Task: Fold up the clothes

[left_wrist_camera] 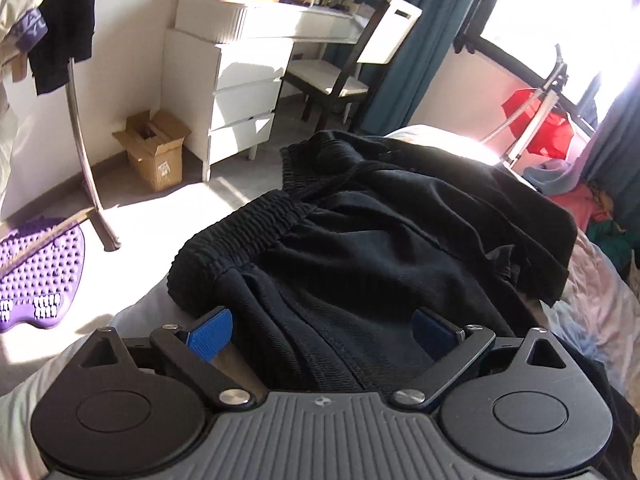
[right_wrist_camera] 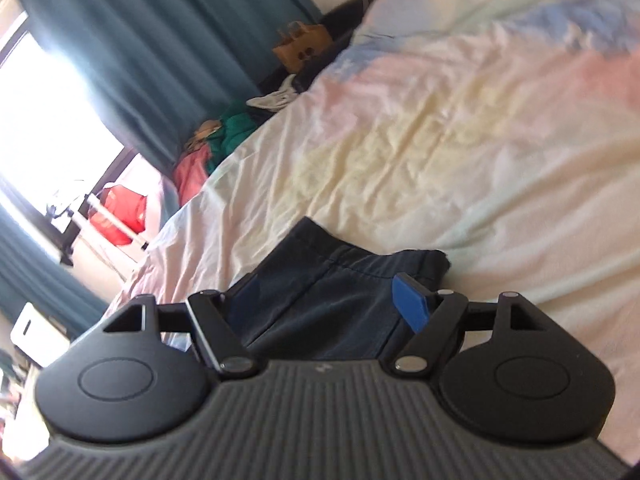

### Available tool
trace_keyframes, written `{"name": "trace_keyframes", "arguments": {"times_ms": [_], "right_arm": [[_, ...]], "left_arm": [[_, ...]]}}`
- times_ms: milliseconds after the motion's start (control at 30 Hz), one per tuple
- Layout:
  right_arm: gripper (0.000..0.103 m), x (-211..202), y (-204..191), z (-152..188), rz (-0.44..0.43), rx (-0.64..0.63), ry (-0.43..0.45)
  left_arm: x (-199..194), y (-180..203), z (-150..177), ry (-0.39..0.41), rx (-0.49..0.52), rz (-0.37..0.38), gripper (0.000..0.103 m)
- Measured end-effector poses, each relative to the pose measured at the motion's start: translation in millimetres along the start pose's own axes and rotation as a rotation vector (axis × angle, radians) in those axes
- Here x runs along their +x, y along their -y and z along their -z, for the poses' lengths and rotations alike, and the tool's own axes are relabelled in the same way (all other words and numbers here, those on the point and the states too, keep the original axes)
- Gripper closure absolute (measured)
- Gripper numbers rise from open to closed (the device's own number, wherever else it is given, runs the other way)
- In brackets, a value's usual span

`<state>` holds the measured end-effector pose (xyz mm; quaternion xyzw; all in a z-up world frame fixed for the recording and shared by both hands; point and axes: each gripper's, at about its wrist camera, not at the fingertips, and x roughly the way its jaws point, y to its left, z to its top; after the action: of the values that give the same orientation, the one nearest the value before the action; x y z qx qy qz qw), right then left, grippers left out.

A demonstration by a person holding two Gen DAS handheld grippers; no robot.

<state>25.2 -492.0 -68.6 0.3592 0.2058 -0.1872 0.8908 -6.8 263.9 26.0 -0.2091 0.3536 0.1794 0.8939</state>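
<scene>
Apparently mid-task | black shorts (left_wrist_camera: pixel 360 248) doubled over on bed (right_wrist_camera: pixel 460 140), 12 o'clock of left gripper (left_wrist_camera: pixel 324 330) | left gripper and right gripper (right_wrist_camera: pixel 328 304) spread wide, nothing gripped | smoothing, further folds judged left

Your left wrist camera sits just behind the left gripper (left_wrist_camera: pixel 322 332), angled down and close over the black shorts (left_wrist_camera: pixel 360 240) on the bed (left_wrist_camera: pixel 600 320), facing the white dresser (left_wrist_camera: pixel 236 80) and window (left_wrist_camera: pixel 560 20). Your right wrist camera, rolled sideways, looks past the right gripper (right_wrist_camera: pixel 326 300) along the pastel bedsheet (right_wrist_camera: pixel 460 140), low and close. Both views share the shorts (right_wrist_camera: pixel 320 280), teal curtains (right_wrist_camera: pixel 140 40) and red cloth (right_wrist_camera: pixel 120 216) by the window
</scene>
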Motion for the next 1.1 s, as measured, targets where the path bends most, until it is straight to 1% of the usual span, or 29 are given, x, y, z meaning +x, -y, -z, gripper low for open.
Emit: {"name": "trace_keyframes", "arguments": {"times_ms": [33, 133, 200, 267, 367, 467, 567, 667, 733, 767, 900, 1000, 1100], "right_arm": [[0.027, -8.3, -11.3, 1.4, -0.014, -0.059, 0.004], [0.027, -30.6, -50.1, 17.8, -0.107, -0.205, -0.01], [0.027, -45.6, -76.2, 31.2, -0.169, -0.292, -0.009], [0.027, -58.6, -97.0, 47.2, -0.22, -0.353, -0.004], [0.027, -69.3, -124.6, 72.6, -0.289, -0.402, -0.039], [0.028, -76.1, -142.0, 89.9, -0.348, -0.429, -0.057], [0.028, -81.4, -153.1, 108.6, -0.377, -0.463, -0.062], [0.028, -82.5, -156.4, 125.8, -0.355, -0.504, -0.043], [0.028, -77.6, -157.0, 133.7, -0.34, -0.507, -0.065], [0.028, -76.5, -157.5, 135.4, -0.351, -0.508, -0.069], [0.028, -76.0, -159.9, 139.3, -0.387, -0.509, -0.072], [0.028, -79.0, -162.1, 143.2, -0.399, -0.536, -0.06], [0.028, -78.9, -162.5, 145.3, -0.415, -0.54, -0.075]], "left_arm": [[-6.2, 13.3, 3.2, 0.03, 0.025, 0.014, 0.005], [-18.3, 59.2, 16.6, 0.125, 0.111, 0.053, 0.005], [-26.1, 89.5, 27.7, 0.182, 0.175, 0.078, 0.005], [-32.1, 119.0, 40.9, 0.22, 0.243, 0.105, 0.005], [-38.2, 158.1, 61.0, 0.25, 0.339, 0.147, 0.005], [-38.1, 188.2, 78.2, 0.265, 0.397, 0.178, 0.005], [-35.0, 211.6, 94.0, 0.283, 0.438, 0.208, 0.005], [-23.6, 227.4, 112.6, 0.296, 0.504, 0.206, 0.005], [-12.4, 232.7, 124.7, 0.301, 0.538, 0.198, 0.005], [-8.4, 234.3, 129.2, 0.304, 0.546, 0.193, 0.005], [7.5, 225.5, 138.7, 0.29, 0.53, 0.186, 0.005], [18.6, 214.9, 142.9, 0.274, 0.505, 0.181, 0.005], [18.3, 202.3, 143.9, 0.304, 0.475, 0.171, 0.006]]}}
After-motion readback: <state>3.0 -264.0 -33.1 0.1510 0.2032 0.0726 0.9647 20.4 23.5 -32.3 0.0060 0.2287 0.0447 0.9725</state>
